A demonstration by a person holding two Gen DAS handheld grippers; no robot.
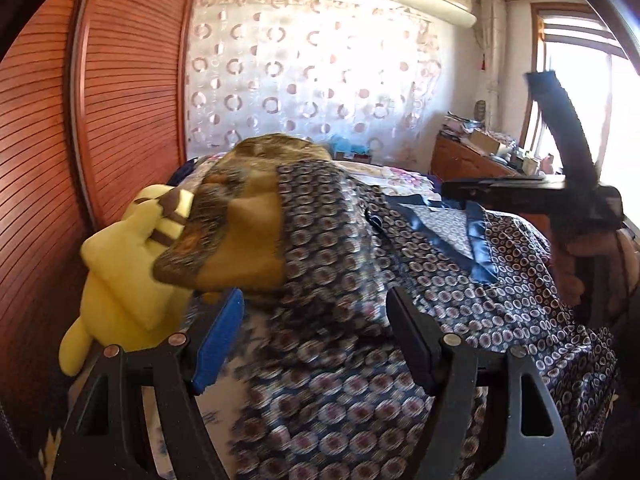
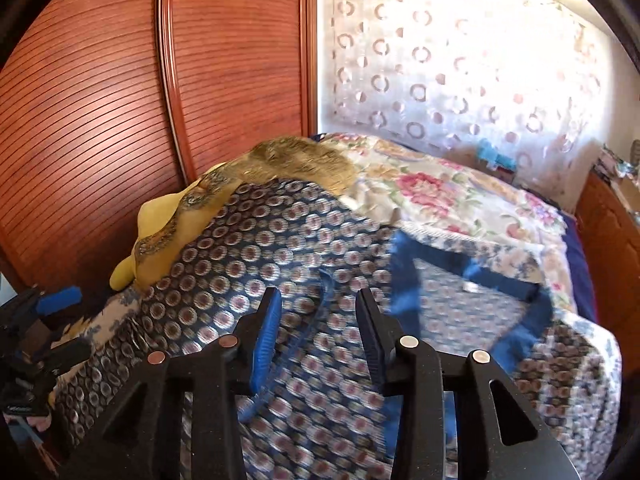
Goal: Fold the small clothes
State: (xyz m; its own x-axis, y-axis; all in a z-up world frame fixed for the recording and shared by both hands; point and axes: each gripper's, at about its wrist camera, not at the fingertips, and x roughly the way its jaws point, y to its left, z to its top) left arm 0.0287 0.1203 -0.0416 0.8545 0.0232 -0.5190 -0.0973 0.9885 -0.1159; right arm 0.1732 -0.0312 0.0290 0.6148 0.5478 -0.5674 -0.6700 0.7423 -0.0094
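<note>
A dark blue garment with a circle pattern and satin blue trim (image 1: 400,240) lies spread over the bed, and it also shows in the right wrist view (image 2: 280,248). My left gripper (image 1: 316,304) is open and empty just above the garment's near left part. My right gripper (image 2: 318,300) is open and empty above the garment's middle, close to a blue trim edge (image 2: 404,276). The right gripper also shows at the right of the left wrist view (image 1: 520,190). The left gripper shows at the left edge of the right wrist view (image 2: 48,304).
A yellow plush toy (image 1: 120,276) and a brown patterned cushion (image 1: 240,216) lie at the bed's left. A floral bedspread (image 2: 460,196) covers the bed. A slatted wooden wardrobe (image 2: 120,100) stands left, a wooden dresser (image 1: 468,160) right, a patterned curtain (image 1: 312,72) behind.
</note>
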